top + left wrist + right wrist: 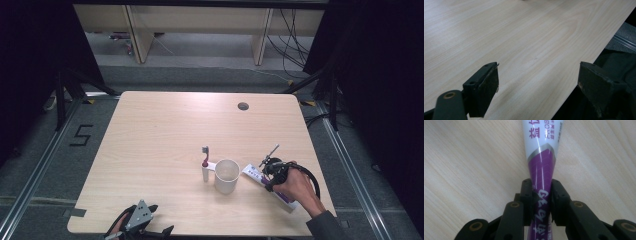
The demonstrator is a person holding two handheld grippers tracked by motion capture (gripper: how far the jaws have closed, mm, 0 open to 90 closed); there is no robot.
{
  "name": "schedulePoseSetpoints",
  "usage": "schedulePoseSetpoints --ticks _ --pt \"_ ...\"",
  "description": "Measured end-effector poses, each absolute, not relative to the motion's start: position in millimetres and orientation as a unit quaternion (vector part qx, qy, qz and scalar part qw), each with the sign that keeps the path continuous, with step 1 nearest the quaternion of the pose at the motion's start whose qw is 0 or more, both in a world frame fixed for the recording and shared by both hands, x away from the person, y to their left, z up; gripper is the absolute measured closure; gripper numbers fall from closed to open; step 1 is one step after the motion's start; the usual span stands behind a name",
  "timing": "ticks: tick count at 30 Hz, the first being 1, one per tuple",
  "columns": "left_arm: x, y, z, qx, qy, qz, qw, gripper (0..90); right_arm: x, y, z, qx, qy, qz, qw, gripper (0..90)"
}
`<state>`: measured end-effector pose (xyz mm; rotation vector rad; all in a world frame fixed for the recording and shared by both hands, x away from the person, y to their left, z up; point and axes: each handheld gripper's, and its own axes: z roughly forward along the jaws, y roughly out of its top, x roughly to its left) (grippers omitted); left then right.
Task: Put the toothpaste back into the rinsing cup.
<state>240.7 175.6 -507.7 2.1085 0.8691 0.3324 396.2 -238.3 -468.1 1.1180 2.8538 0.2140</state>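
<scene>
- The left claw (141, 221) is seen at the near edge of the pale wooden surface (165, 130), toward its near left corner; its black jaws are spread wide with nothing between them, and in the left gripper view (537, 87) they hang over the bare wood by the edge.
- A toothbrush with a red-and-white handle (205, 162) is seen upright, right of the middle of the surface, just beside the cup.
- A white cylindrical cup (226, 176) stands upright between the toothbrush and the tube.
- A white-and-purple plastic toothpaste tube (260, 181) lies flat toward the near right corner, its white end close to the cup.
- The right claw (270, 176), held by a hand (297, 189), is pressed together on the purple part of the tube (541, 177), which is pinched from both sides in the right gripper view (541, 197).
</scene>
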Motion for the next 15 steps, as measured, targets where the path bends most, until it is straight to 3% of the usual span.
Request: schedulePoseSetpoints --ticks 15 --pt "240.4 174.5 -508.8 0.832 0.349 0.129 0.411 16.9 401.0 -232.9 -473.3 0.353 0.935 0.03 0.033 74.9"
